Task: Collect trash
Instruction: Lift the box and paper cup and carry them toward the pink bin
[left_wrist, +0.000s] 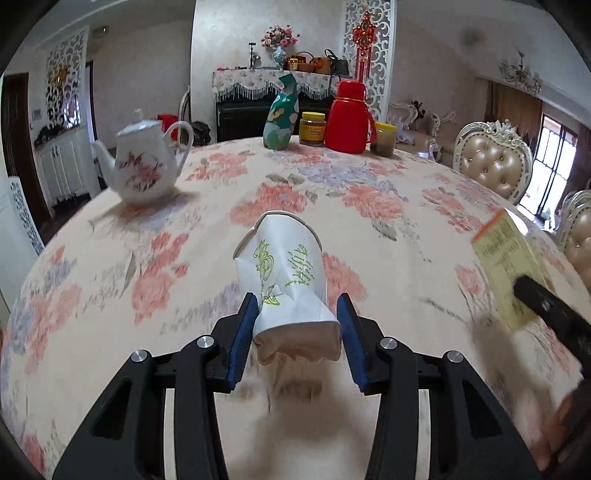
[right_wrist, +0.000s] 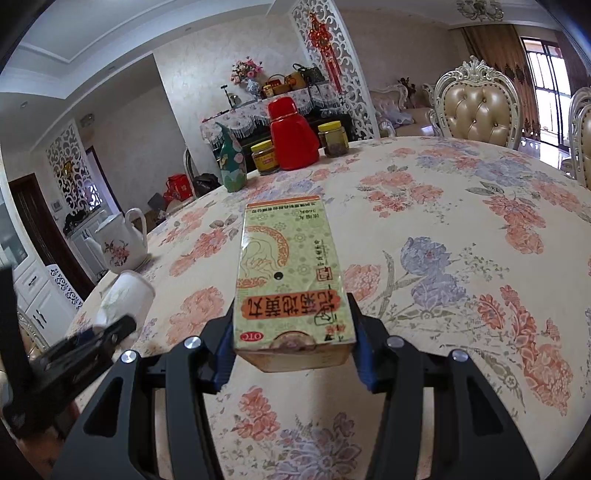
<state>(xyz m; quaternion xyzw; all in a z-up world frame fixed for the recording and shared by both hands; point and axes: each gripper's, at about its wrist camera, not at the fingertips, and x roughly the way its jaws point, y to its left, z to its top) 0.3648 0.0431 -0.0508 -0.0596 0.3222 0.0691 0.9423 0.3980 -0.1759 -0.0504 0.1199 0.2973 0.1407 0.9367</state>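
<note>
On table (left_wrist: 110, 258): one cup (left_wrist: 284, 273); one box (right_wrist: 291, 280); two jars (left_wrist: 312, 128).

White teapot (left_wrist: 142, 168), red flask (left_wrist: 347, 118); two jars, green bottle (left_wrist: 281, 114), floral tablecloth (left_wrist: 369, 206)

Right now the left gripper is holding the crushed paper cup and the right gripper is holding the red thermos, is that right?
Not quite. The left gripper does hold the crushed paper cup, but the right gripper holds a yellow medicine box, as the right wrist view shows. The red thermos stands across the table.
</note>
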